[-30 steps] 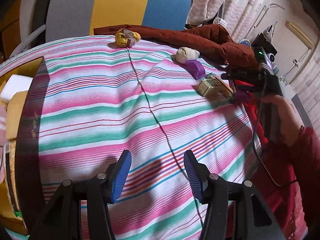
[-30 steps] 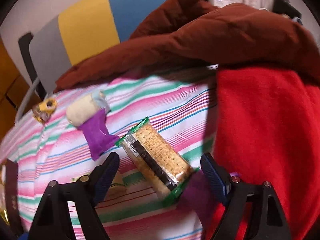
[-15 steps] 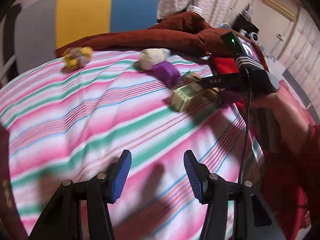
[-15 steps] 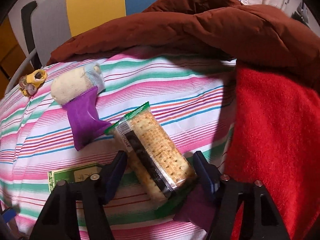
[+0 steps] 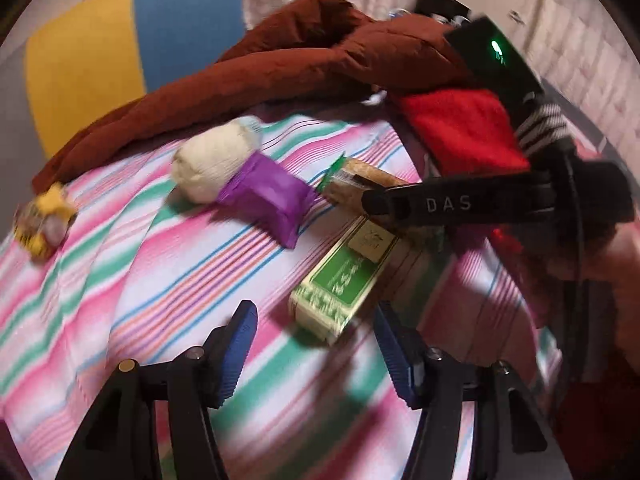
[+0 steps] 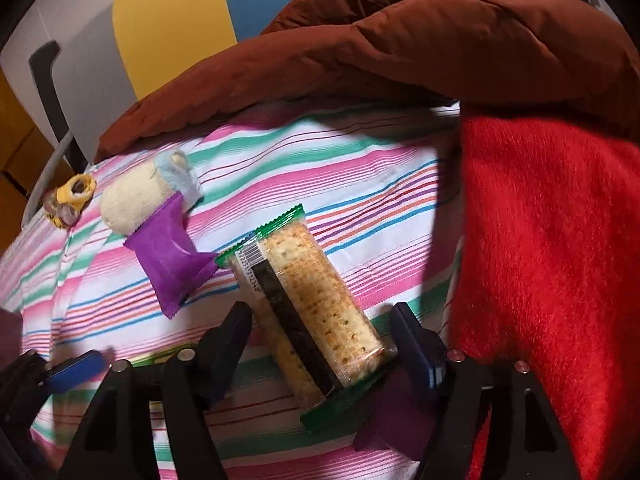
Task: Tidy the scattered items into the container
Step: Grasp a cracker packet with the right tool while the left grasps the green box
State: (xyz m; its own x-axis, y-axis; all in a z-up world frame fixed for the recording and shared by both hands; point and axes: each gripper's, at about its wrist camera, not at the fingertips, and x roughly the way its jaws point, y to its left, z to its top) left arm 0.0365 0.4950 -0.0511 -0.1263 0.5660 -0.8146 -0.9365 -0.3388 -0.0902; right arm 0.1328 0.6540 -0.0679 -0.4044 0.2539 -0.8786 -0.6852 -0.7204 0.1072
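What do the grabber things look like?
Each gripper, left and right, has black angular arms with silver bolts and two ribbed blue fingers. The right one's body reads "DAS", glows with a green light, trails a black cable; red sleeve.

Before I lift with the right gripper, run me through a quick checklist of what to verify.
1. Cracker pack sits between the right gripper fingers: ok.
2. Firm grip on it: not ok. The jaws have just been opening, and a small gap shows at one pad.
3. Left gripper is free to help: ok. It is open and empty, its jaws have just been opening, and the green box lies just ahead of it.
4. Purple packet is clear of the pack: not ok. Its corner meets the pack's end.
5. Container is located: cannot tell, as neither view shows it.
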